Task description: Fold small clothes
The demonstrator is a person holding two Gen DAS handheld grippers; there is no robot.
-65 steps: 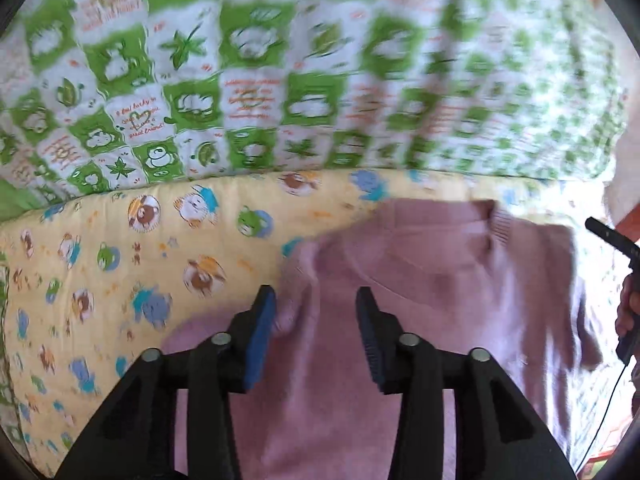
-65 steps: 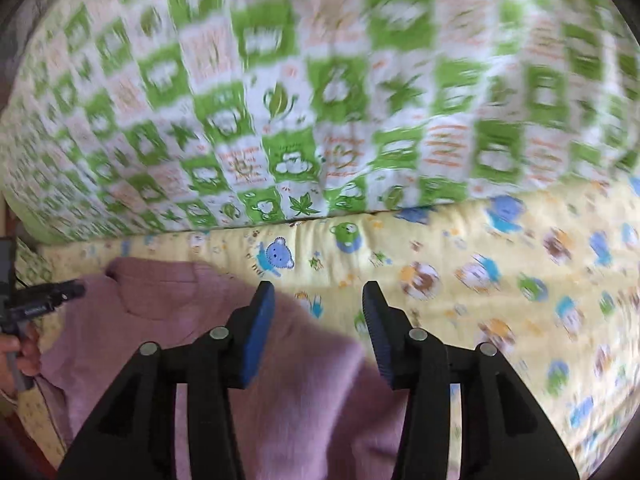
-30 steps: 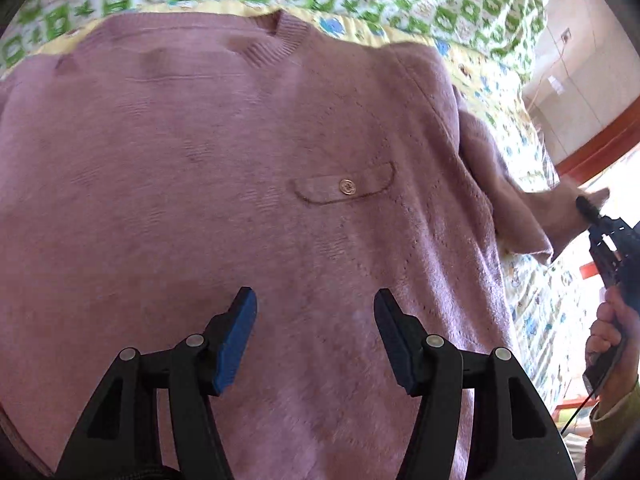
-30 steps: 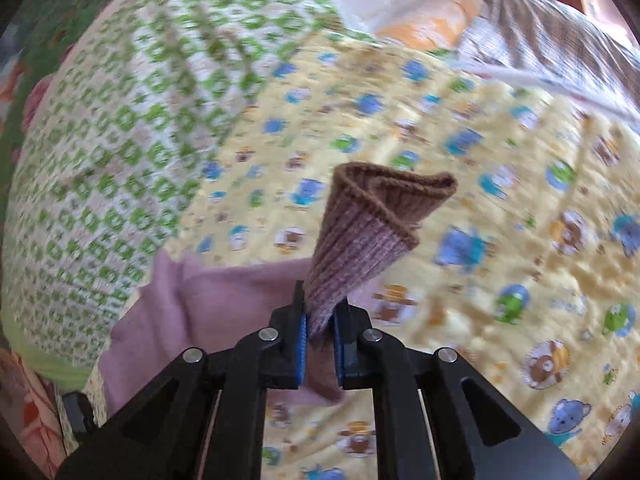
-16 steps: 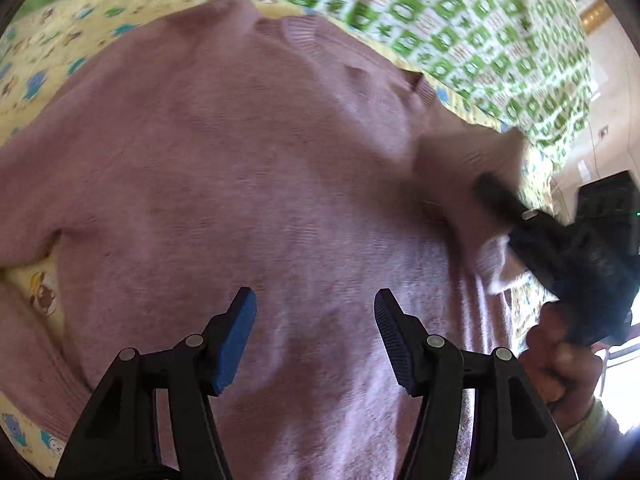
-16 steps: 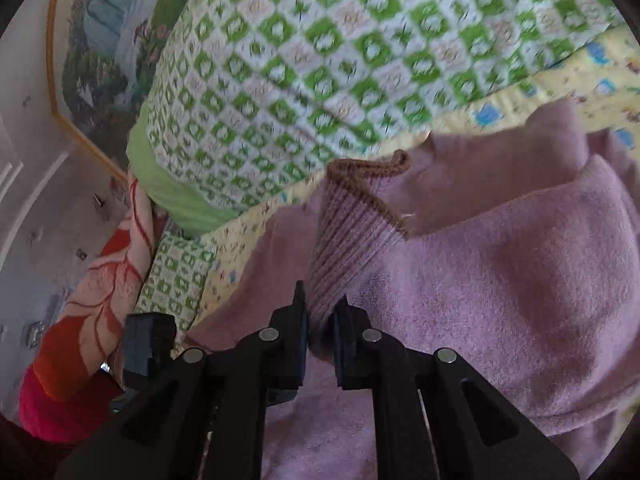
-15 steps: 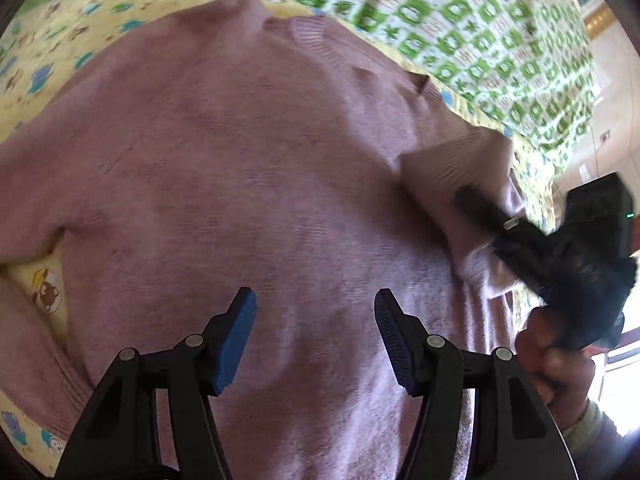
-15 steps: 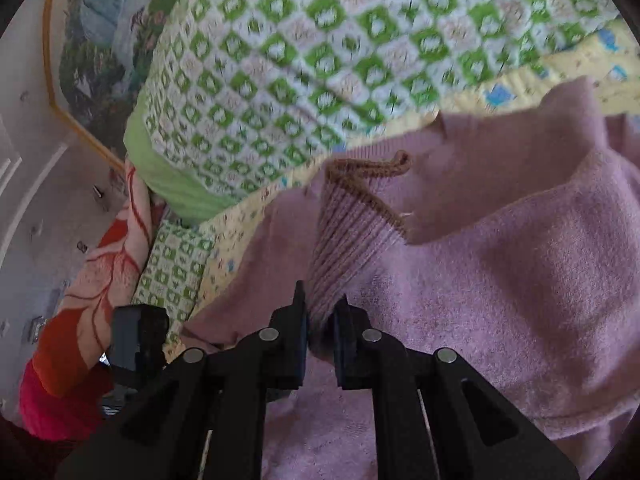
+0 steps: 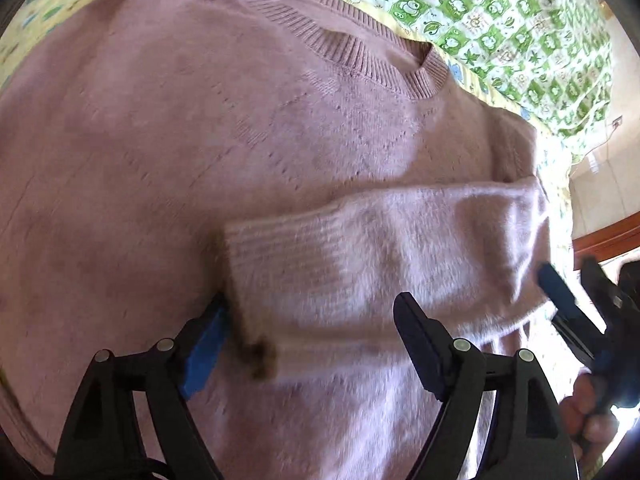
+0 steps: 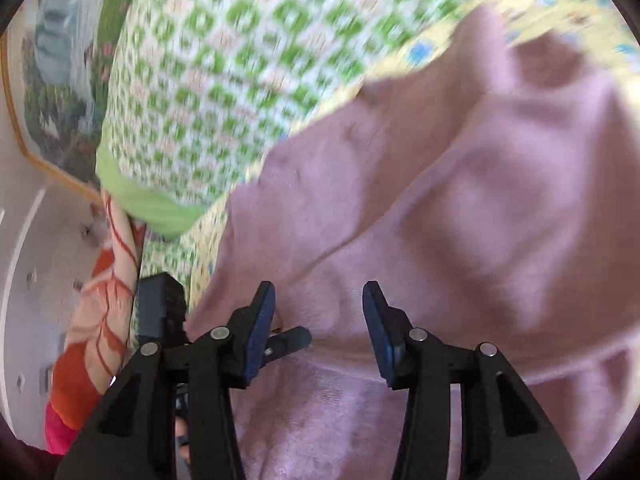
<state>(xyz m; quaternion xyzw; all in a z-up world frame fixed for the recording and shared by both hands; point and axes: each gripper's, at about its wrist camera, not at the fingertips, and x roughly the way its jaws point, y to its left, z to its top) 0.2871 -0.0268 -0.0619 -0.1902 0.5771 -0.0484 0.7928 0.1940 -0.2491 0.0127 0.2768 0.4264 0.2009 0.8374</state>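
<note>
Sweater point(image 9: 200, 168) lies flat on the bed sheet point(image 9: 496, 96), one sleeve point(image 9: 392, 248) folded across its chest. Left hand-held gripper point(image 9: 308, 332): jaws wide, just opened further, straddling the sleeve cuff (no contact discernible). Right hand-held gripper point(image 10: 320, 320): jaws just opened, empty, above the sweater point(image 10: 460, 220).

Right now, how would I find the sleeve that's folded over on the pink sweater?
Find the pink sweater spread flat over the yellow cartoon bedsheet, its ribbed neckline at the far end. Below the neckline, a sleeve lies crosswise over the chest. It's the only raised band on the flat front, fluffier and paler, ending in a ribbed cuff.
</note>
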